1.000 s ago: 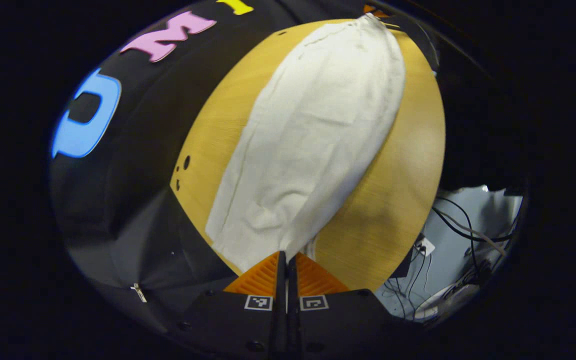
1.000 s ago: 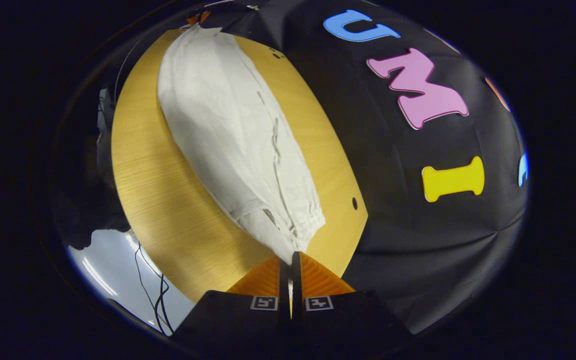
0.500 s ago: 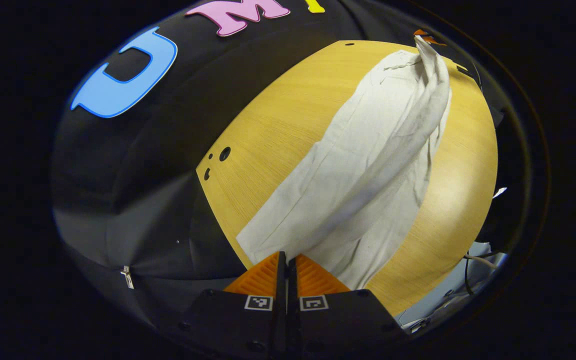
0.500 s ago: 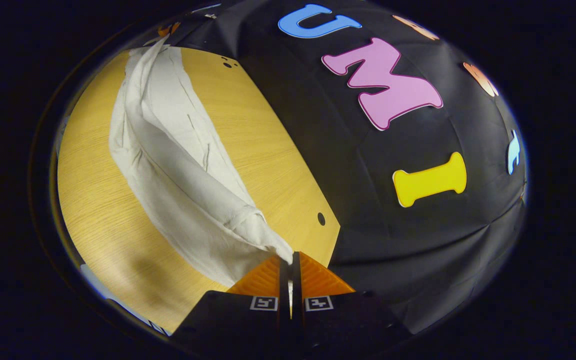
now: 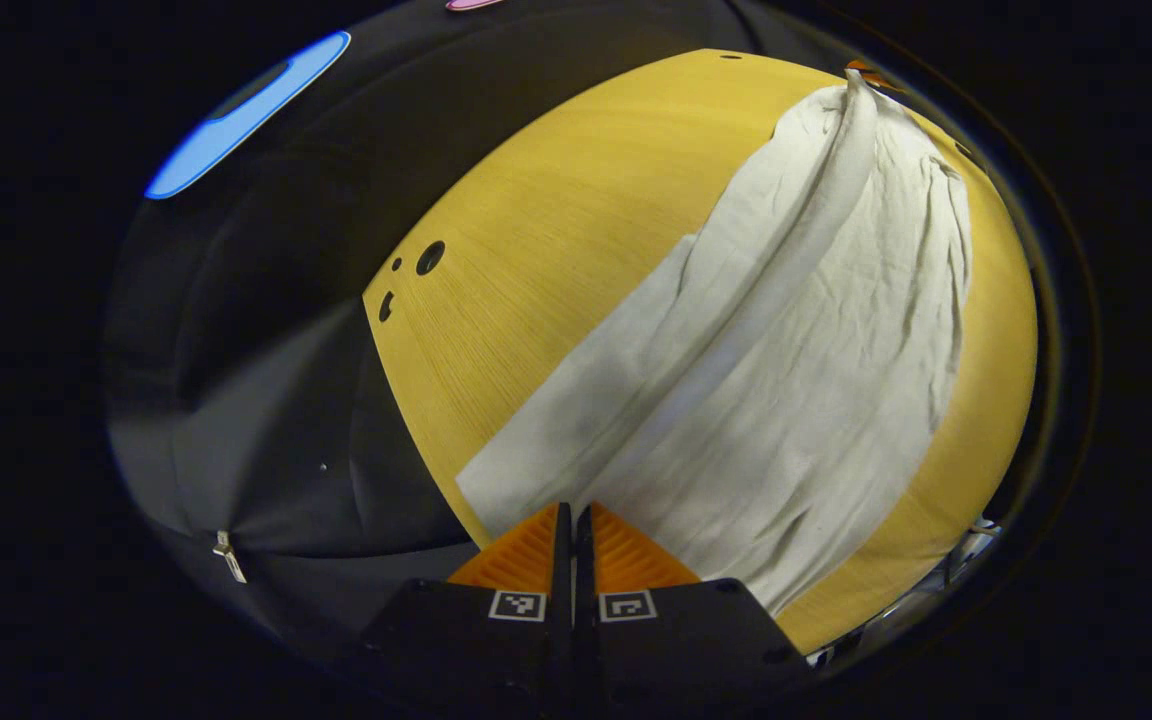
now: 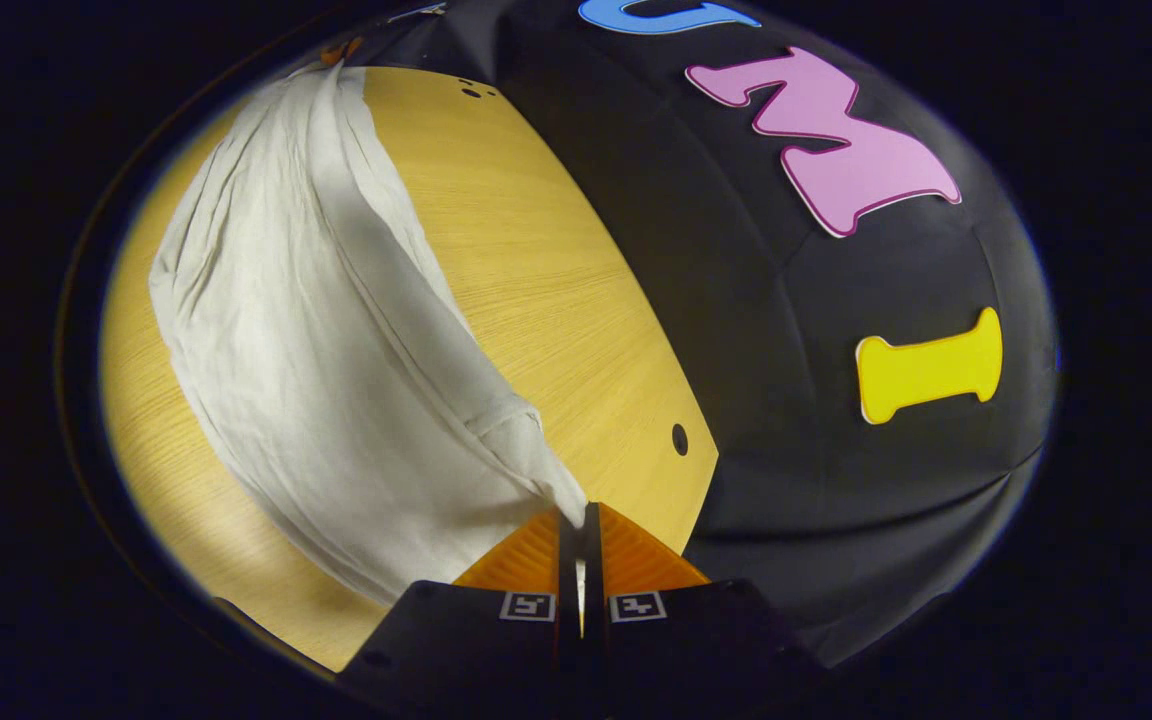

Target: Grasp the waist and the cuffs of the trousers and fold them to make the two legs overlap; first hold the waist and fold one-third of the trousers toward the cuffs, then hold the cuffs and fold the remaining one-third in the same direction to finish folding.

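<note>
Since half second ago, trousers (image 5: pixel 786 380) billow wider, raised edge swings toward 3 o'clock in left gripper view. My left gripper (image 5: pixel 573 512) pinches cuff end; right gripper (image 6: pixel 581 512) pinches waist corner. Both clamped on cloth. Trousers off-white, creased, draped over wooden table (image 5: pixel 536 230), upper layer lifted. Judgement: light, limp, sags between holds; grip hems, keep taut.

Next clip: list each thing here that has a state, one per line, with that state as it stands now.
trousers: lifted along one long edge between the two tools, the rest draped on the table, legs not yet laid flat over each other
left tool: shut on trousers at one end
right tool: shut on trousers at the other end
table: bare wood beside the cloth
</note>
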Demonstrator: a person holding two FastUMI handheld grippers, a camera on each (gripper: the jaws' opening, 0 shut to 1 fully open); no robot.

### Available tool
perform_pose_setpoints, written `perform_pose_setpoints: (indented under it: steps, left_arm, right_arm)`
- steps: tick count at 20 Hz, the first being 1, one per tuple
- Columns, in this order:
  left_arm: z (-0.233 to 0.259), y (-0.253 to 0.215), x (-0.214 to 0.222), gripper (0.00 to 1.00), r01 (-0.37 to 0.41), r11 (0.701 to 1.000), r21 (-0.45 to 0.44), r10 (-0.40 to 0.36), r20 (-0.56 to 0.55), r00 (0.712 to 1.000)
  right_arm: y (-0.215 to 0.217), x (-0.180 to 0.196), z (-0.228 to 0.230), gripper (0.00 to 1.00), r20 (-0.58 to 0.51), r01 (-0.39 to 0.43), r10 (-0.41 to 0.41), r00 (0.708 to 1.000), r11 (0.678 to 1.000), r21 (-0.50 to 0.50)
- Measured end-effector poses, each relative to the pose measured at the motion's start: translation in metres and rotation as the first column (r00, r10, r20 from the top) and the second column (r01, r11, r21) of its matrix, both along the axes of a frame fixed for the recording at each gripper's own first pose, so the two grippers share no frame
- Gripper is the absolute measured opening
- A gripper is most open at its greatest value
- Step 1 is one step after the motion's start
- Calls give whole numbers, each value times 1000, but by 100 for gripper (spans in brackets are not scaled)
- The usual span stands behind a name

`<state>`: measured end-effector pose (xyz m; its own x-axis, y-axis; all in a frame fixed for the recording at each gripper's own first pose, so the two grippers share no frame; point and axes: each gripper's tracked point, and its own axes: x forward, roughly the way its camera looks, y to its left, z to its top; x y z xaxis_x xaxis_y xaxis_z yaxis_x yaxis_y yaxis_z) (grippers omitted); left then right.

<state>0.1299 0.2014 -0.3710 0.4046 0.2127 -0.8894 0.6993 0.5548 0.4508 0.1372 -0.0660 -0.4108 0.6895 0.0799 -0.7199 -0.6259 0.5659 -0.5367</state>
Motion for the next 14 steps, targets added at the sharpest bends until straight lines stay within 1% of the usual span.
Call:
perform_pose_setpoints:
  steps: [3,4,5,8,10,12,13,14]
  left_arm:
    - [-12,8,0,5,-19,1000,15,20,-40,999]
    - [-17,10,-1,5,-26,999,19,27,-53,998]
    - [-21,13,-1,5,-30,999,27,31,-63,998]
    - [-28,17,-2,5,-23,999,50,27,-89,996]
    - [-28,18,-3,5,-8,999,50,13,-98,995]
    - [-28,22,-2,6,16,999,50,-11,-99,995]
    - [-27,24,-1,6,29,998,53,-24,-93,995]
    - [-26,27,1,10,42,997,57,-37,-84,996]
  right_arm:
    - [4,3,-25,5,-44,14,-14,999,1000,3]
    - [6,2,-34,0,-62,18,-18,998,1000,0]
    - [6,0,-44,5,-85,18,-19,996,1000,-7]
    - [10,-11,-69,5,-154,9,-13,988,1000,-30]
    - [10,-11,-75,5,-160,4,-12,987,999,-51]
    - [10,-12,-76,8,-158,-2,-7,987,998,-57]
    - [10,-12,-77,11,-162,-3,-6,987,998,-55]
    - [10,-11,-77,15,-163,-3,-5,987,999,-51]
